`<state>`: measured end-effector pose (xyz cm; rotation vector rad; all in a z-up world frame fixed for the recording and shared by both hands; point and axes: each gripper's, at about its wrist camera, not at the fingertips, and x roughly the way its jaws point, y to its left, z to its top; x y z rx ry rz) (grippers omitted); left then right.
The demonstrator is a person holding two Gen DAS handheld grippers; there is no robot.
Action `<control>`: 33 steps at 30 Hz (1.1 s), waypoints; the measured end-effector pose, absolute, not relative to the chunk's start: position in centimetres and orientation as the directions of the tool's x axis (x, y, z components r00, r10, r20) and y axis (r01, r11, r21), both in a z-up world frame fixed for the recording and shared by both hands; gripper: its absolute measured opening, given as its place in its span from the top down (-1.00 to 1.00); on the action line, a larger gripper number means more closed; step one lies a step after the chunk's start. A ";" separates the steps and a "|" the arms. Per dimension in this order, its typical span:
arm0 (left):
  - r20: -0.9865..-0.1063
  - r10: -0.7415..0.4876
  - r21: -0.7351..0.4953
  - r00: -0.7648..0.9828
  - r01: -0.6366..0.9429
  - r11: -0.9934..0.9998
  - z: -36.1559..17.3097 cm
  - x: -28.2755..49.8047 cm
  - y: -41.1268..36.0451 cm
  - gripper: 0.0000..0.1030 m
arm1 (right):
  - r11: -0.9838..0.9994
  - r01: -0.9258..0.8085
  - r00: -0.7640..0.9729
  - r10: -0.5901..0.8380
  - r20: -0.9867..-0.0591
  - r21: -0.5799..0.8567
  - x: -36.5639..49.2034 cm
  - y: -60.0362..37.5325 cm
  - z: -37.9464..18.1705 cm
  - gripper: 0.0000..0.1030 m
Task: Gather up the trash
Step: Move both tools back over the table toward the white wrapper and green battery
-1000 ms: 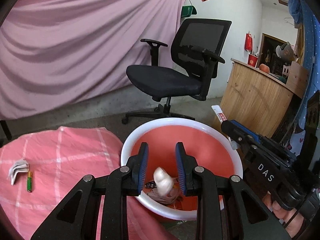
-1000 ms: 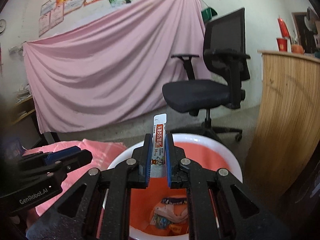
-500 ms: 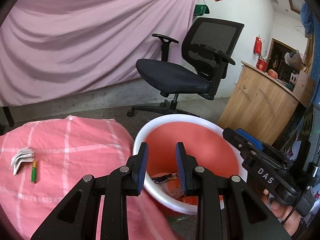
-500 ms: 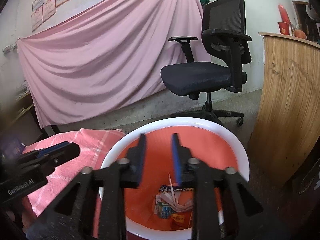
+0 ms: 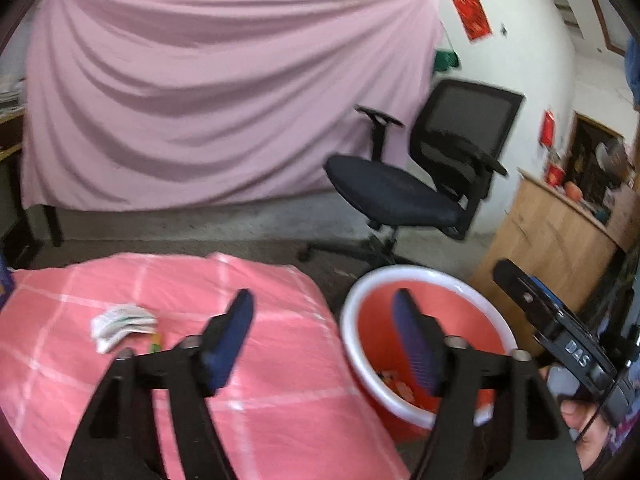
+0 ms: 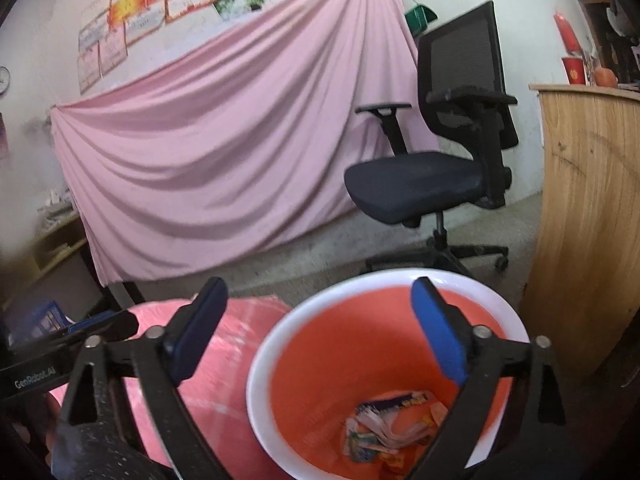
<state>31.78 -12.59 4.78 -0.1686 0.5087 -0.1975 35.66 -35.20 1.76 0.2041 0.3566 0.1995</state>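
The left gripper (image 5: 322, 334) was wide open and held nothing. It hung over the edge of the pink cloth (image 5: 280, 400), with one finger over the cloth and one over the bin (image 5: 404, 280). The right gripper (image 6: 316, 330) was wide open too, and empty. It hung just above the bin's near rim.

I think both hands were between jobs: nothing was being carried, and trash already lay in the bin. The next move was likely to go and fetch more. The left gripper was nearer to it, so it would need to swing over the cloth, come down, and close on one piece.

In the bin there was a small pile of wrappers (image 6: 394, 428) at the bottom. They lay on top of each other, so I could not count them. There was one bin, orange inside with a white rim.

On the cloth, two things were left: one crumpled white paper (image 5: 122, 322) and one small green stick (image 5: 155, 343) just beside it, maybe touching. It was too blurred to name.

Farther back stood one black office chair (image 5: 416, 184), one wooden counter (image 6: 584, 208), and one big pink sheet (image 5: 208, 92) hung over the wall.
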 end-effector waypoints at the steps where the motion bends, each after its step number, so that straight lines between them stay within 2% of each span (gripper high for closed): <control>1: -0.444 -0.208 -0.210 0.872 0.125 0.970 5.1 31.4 -11.9 -0.77 | 0.959 -0.160 0.920 0.231 -0.316 0.234 35.6 -34.9 1.9 -1.00; 4: -0.358 -0.114 -0.196 0.927 0.045 0.980 6.0 30.0 -10.0 -0.96 | 0.953 -0.183 0.927 0.250 -0.281 0.243 35.4 -33.8 2.5 -1.00; 10: -0.278 -0.019 -0.168 0.960 -0.029 0.985 6.6 28.0 -6.7 -0.96 | 0.935 -0.266 0.933 0.311 -0.182 0.235 34.3 -31.2 3.6 -1.00; 17: -0.202 0.070 -0.136 0.977 -0.099 0.986 6.7 25.1 -3.3 -0.96 | 0.924 -0.347 0.932 0.359 -0.051 0.160 32.3 -27.4 4.7 -1.00; 26: -0.164 0.157 -0.082 0.974 -0.173 0.982 6.2 22.7 0.3 -0.97 | 0.898 -0.434 0.900 0.435 -0.008 0.070 31.8 -22.6 4.9 -1.00; 33: -0.179 0.202 -0.059 0.963 -0.216 0.975 4.9 22.0 2.8 -0.97 | 0.878 -0.478 0.877 0.479 -0.029 0.033 31.9 -20.0 4.4 -1.00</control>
